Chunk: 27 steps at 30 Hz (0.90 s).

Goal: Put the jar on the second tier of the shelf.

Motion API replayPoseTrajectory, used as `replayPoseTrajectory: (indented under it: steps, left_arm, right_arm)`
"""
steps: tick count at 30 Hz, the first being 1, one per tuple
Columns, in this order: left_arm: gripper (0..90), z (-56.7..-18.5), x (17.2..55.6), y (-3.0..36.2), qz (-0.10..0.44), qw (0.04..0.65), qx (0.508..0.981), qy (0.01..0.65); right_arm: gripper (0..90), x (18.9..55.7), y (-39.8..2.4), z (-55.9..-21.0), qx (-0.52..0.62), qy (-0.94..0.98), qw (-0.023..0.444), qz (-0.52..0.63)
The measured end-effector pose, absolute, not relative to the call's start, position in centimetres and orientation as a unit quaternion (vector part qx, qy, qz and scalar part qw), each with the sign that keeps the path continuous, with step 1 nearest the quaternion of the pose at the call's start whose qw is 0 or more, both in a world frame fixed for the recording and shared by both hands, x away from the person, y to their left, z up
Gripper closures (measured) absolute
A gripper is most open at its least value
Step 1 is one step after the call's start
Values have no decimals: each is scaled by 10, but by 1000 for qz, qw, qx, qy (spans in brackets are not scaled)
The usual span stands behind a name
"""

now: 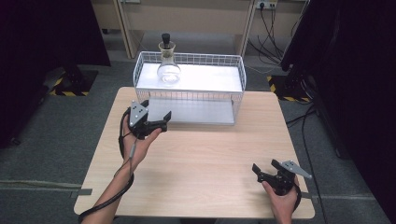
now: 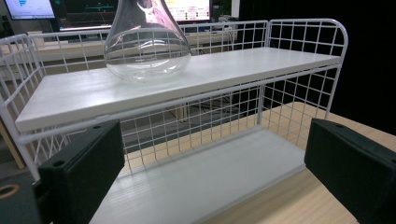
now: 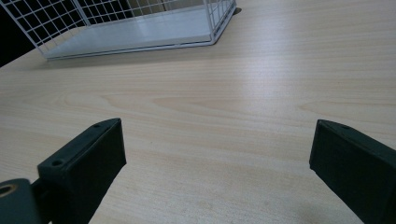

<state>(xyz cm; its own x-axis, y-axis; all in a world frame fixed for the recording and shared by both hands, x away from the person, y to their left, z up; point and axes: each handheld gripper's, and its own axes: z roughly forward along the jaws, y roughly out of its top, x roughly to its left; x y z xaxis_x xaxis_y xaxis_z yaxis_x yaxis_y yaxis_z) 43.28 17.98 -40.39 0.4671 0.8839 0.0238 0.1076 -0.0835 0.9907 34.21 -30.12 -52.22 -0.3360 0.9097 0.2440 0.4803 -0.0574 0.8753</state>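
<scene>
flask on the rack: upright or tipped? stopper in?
Upright. The flask stands on its round base on the rack's top shelf, neck straight up, with the black stopper in its mouth.

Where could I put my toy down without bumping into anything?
The wooden table is bare between the left claw and the right claw. The rack's top shelf is free right of the glass bottle; its bottom shelf is bare too, but low.

Bare forearms, each hand-held gripper [image 1: 156,109] [image 1: 267,165] black, topped with a grey three-cornered plate, trailing black cable, blocky jaws bearing screw holes.
</scene>
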Motion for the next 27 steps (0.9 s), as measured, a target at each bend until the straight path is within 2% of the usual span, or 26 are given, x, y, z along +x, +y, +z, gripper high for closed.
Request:
replayPoseTrajectory:
  steps: [27]
  left_arm:
    - [44, -439, 402, 190, 318, 559, 663, 383]
  right_arm:
    - [37, 342, -301, -522, 534, 651, 218, 494]
